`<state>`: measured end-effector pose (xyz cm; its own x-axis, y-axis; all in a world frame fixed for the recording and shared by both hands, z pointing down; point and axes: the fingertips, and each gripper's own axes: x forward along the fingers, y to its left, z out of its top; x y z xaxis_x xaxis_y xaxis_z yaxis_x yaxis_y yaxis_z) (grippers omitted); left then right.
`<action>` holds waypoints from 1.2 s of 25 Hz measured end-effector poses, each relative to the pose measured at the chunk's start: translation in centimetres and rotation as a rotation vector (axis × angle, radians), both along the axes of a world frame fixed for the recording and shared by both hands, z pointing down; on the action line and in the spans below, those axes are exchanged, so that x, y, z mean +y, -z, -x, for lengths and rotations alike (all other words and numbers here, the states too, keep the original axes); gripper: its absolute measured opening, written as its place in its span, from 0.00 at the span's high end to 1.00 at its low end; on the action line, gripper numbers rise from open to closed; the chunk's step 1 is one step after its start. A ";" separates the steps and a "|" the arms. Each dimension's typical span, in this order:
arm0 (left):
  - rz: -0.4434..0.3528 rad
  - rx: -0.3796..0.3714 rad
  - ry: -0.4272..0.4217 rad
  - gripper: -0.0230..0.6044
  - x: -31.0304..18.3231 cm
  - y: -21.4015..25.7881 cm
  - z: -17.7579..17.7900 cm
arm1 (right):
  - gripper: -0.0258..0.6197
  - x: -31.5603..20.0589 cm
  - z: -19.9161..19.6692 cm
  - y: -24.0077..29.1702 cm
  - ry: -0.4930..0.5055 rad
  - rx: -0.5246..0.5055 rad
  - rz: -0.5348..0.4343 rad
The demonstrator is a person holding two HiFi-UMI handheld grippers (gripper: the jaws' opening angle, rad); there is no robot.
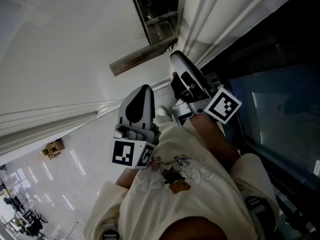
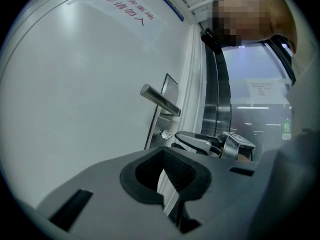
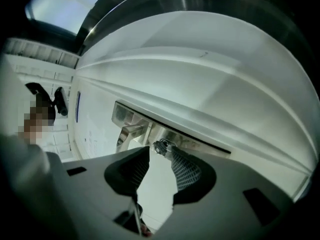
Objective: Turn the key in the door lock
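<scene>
While the right gripper (image 3: 160,152) stands wide open, pressing nothing, the key (image 3: 161,145) sits just between its tips, in the door lock (image 3: 186,143) below the handle (image 3: 128,134); the left gripper (image 2: 163,153) waits closed and empty. By my judgement, grasping and turning are both left to do.

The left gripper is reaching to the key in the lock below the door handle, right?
No: it is the right gripper that is reaching to the key in the lock below the door handle. The left gripper view shows this; the left gripper hangs back.
</scene>
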<state>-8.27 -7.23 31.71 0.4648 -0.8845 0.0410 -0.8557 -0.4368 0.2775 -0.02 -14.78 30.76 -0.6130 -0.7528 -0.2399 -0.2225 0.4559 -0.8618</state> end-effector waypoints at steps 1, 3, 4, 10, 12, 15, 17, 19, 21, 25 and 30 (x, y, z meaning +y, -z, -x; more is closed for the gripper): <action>-0.001 0.001 -0.004 0.96 0.0 0.0 -0.1 | 0.75 0.3 -0.1 0.0 -0.014 0.048 -0.021; -0.003 0.002 -0.010 0.96 -0.1 0.1 -0.2 | 0.79 1.0 -0.3 0.0 -0.046 0.156 -0.071; -0.004 0.003 -0.013 0.96 0.0 0.2 -0.2 | 0.81 1.3 -0.4 0.1 -0.063 0.204 -0.095; -0.001 0.004 -0.030 0.96 0.1 0.1 -0.5 | 0.95 2.8 -0.6 0.9 -0.150 0.431 -0.224; -0.002 0.007 -0.032 0.96 0.1 0.0 -0.6 | 0.95 3.2 -0.3 1.2 -0.155 0.480 -0.259; -0.004 0.008 -0.032 0.96 0.1 0.1 -0.7 | 0.95 3.9 0.3 1.6 -0.155 0.552 -0.307; -0.005 0.006 -0.030 0.96 0.2 0.1 -0.7 | 0.95 4.5 0.8 1.8 -0.156 0.602 -0.343; -0.006 0.007 -0.028 0.96 0.2 0.1 -0.6 | 0.95 5.1 1.3 1.7 -0.156 0.661 -0.377; -0.007 0.006 -0.030 0.96 0.3 0.1 -0.7 | 0.95 5.5 1.7 1.5 -0.158 0.715 -0.403; -0.010 0.004 -0.040 0.96 0.3 0.2 -1.2 | 0.95 6.0 1.9 1.1 -0.171 0.778 -0.429; -0.017 0.000 -0.045 0.96 0.4 0.4 -1.6 | 0.95 6.3 1.9 0.9 -0.170 0.796 -0.430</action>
<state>-6.64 -6.78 31.32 0.5041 -0.8633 0.0260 -0.8350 -0.4795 0.2699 -1.94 -8.52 29.90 -0.6069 -0.7912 -0.0747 -0.7704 0.6088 -0.1893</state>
